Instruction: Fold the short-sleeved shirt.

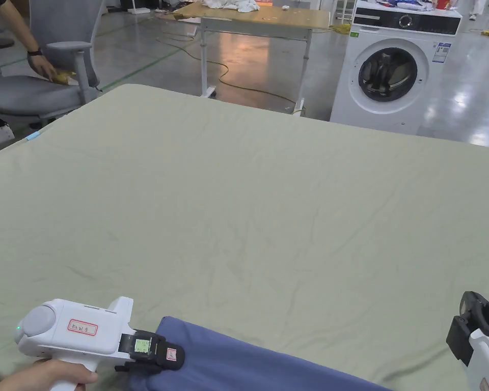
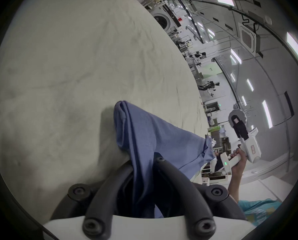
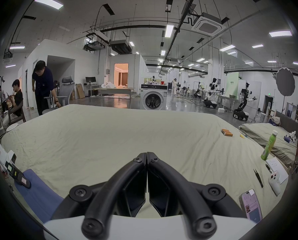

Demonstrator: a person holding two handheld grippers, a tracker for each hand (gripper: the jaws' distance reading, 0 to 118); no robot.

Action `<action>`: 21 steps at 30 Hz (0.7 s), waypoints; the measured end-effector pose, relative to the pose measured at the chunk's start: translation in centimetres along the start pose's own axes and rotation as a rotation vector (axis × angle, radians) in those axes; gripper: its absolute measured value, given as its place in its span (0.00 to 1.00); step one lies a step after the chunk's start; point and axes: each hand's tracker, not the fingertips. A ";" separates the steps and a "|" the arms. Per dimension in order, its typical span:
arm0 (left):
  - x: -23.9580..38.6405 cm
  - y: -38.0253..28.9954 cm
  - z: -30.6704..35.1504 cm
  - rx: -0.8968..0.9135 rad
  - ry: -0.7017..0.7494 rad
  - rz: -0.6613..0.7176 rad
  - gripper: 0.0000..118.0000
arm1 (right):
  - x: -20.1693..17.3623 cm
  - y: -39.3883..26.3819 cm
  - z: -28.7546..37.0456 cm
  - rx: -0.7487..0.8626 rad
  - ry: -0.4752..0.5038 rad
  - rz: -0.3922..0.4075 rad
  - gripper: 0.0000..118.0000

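Shirt pinched by the left gripper at the near edge of the bed; right gripper idle.

Head view: the left gripper point(image 1: 154, 354) sat on the blue shirt point(image 1: 248, 364), which lay at the near edge of the green bed sheet point(image 1: 248, 203), probably so it could be drawn out flat. The right gripper point(image 1: 470, 328) waited well apart. Left gripper view: both jaws pressed on a bunched fold of shirt point(image 2: 144, 139), cloth trailing off the bed edge. Right gripper view: the right gripper point(image 3: 146, 164) had its jaws closed together on nothing, above bare sheet. The washing machine point(image 3: 153, 96) beyond stood with its door shut, contents not discernible.
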 end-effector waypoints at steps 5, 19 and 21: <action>3.8 -0.2 2.3 0.041 0.055 -0.088 0.04 | 0.6 0.0 0.0 0.001 -0.001 0.000 0.00; 11.0 -0.2 10.0 0.096 0.386 -0.207 0.04 | 0.7 0.1 0.0 0.011 0.017 -0.018 0.00; 12.5 -0.7 9.2 0.082 0.337 -0.213 0.04 | 0.6 0.0 -0.2 0.008 0.022 -0.024 0.00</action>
